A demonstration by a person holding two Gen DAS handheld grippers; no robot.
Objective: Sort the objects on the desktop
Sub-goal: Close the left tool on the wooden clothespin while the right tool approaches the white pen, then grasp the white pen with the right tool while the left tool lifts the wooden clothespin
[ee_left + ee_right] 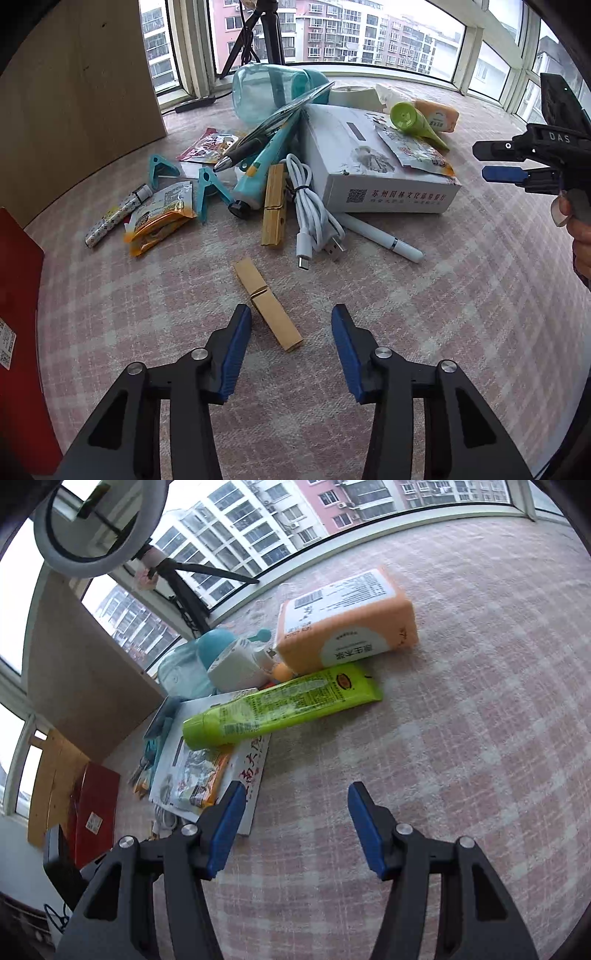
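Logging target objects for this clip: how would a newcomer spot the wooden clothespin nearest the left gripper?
Start at the large white cardboard box on the pink checked tablecloth. Nearer the camera, away from the clutter, lies a pale wooden clothespin. Unlike the second wooden clothespin beside the white USB cable, it lies alone, just before the open left gripper.

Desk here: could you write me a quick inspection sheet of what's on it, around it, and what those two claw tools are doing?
Surface: pink checked cloth covers the desk.
Job's things: wooden clothespin lies apart from the pile; second clothespin, white box, green tube, orange tissue pack, white pen, teal clips, snack packets.
Clutter: things overlap in one heap; tube rests on the box.
Grippers: left gripper open, just short of the loose clothespin; right gripper open, holding nothing.
Cables: white USB cable, coiled beside the box.
Surroundings: windows, apartment blocks, tripod, red box.
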